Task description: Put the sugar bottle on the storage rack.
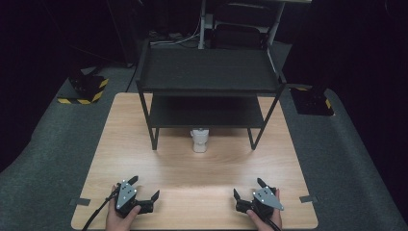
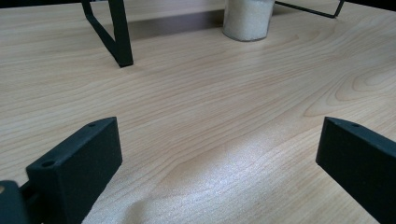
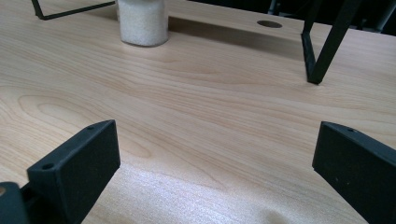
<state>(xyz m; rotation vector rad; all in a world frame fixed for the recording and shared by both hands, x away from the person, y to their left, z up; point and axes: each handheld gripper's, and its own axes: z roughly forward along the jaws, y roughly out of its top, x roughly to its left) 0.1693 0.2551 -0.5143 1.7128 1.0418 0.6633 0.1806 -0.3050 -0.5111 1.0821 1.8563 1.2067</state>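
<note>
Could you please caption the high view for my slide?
Both grippers, left and right, rest open before a white jar under a black shelf.

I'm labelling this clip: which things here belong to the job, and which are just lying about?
In the job:
jar of white grains, under the rack
black rack
left gripper, open
right gripper, open

Lying about:
striped blocks on the floor
tape tabs at the table edges

Light wood table [image 1: 144,159] is sitting on grey carpet. Black 2-tier shelf rack [image 1: 207,72] is standing on its far half. White-filled jar [image 1: 199,139] is standing on the tabletop at the rack's front edge, between its legs.
</note>
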